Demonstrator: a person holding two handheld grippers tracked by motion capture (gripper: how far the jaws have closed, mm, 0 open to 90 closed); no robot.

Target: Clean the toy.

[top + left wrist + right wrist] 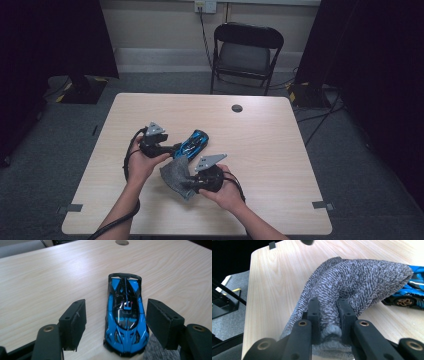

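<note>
Toy cars: one, a blue-and-black toy sports car (194,143) on the table. Cloths: one grey knitted cloth (176,176). Grippers: two, a left gripper (176,148) and a right gripper (186,187), each with two black jaws and one grey three-cornered plate. Hands: two. Tables: one, a light wooden table (260,150) with one round cable hole (237,108). Chairs: one black folding chair (246,52). Wall sockets: one wall socket (205,5) with one cable plugged in.
</note>
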